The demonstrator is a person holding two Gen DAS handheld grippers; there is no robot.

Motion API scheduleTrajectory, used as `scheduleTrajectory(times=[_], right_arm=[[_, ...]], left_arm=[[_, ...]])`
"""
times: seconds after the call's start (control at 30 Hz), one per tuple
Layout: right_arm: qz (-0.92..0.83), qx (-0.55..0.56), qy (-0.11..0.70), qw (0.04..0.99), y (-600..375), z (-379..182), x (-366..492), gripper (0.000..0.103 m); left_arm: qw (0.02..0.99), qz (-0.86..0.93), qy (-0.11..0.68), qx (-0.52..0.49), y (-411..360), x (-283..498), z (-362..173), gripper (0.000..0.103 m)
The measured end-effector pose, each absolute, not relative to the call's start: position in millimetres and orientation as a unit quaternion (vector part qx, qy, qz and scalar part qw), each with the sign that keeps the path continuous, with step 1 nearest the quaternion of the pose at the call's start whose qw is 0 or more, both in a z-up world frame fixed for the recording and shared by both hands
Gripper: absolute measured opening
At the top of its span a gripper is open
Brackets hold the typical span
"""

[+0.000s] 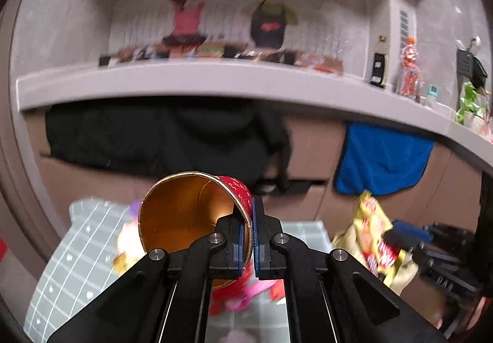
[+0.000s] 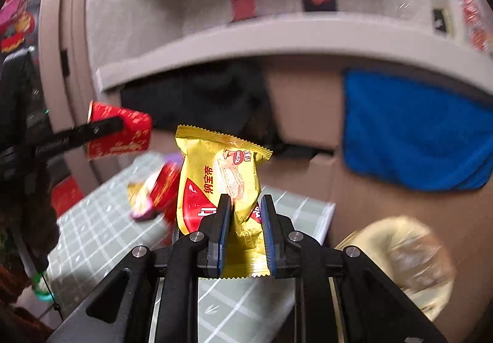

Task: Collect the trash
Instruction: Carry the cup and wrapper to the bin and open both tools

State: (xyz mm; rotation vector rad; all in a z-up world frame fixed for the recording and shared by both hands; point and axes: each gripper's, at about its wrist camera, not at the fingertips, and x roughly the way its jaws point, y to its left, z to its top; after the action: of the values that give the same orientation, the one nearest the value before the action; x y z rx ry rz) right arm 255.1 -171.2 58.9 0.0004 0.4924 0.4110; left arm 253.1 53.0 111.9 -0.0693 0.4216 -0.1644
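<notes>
My left gripper (image 1: 248,219) is shut on the rim of a red paper cup (image 1: 188,210) with a gold inside, its mouth turned toward the camera, held in the air above the table. From the right wrist view that cup (image 2: 123,133) hangs at the left, pinched by the left gripper's black fingers (image 2: 101,128). My right gripper (image 2: 246,216) is shut on a yellow snack wrapper (image 2: 215,176), held upright above the table. In the left wrist view the wrapper (image 1: 374,235) shows at the right, with the right gripper's fingers (image 1: 406,232) on it.
A table with a pale green checked cloth (image 2: 101,229) lies below, with red, pink and yellow wrappers (image 2: 154,192) on it. A grey shelf (image 1: 185,81) with small items runs along the wall. A blue cloth (image 2: 413,130) hangs at the right; a round gold object (image 2: 403,259) sits low right.
</notes>
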Motion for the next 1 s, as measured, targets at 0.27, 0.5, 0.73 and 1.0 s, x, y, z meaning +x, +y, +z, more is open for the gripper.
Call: scheduleTrajectory(times=[0.27,0.5,0.73,1.0], right_arm=[[0.11,-0.002,0.19,0.976,-261,107,253,0.018],[0.04,0.016,0.195,0.98,-331,105,249,0.018],[0.012,0.033,0.223,0.974,-363,73,252,0.018],[0.008,0.052,0.247,0.968,-380,44,271,0.019]], left_arm=[[0.975,-0.145,0.168,-0.002,-45,263,140,0.004],[0.955,-0.224,0.192,-0.003,-130,287,131,0.004],[0.93,-0.273,0.245,-0.006,-180,302,91,0.004],[0.911,-0.286,0.296,-0.006,-212,324,58,0.004]])
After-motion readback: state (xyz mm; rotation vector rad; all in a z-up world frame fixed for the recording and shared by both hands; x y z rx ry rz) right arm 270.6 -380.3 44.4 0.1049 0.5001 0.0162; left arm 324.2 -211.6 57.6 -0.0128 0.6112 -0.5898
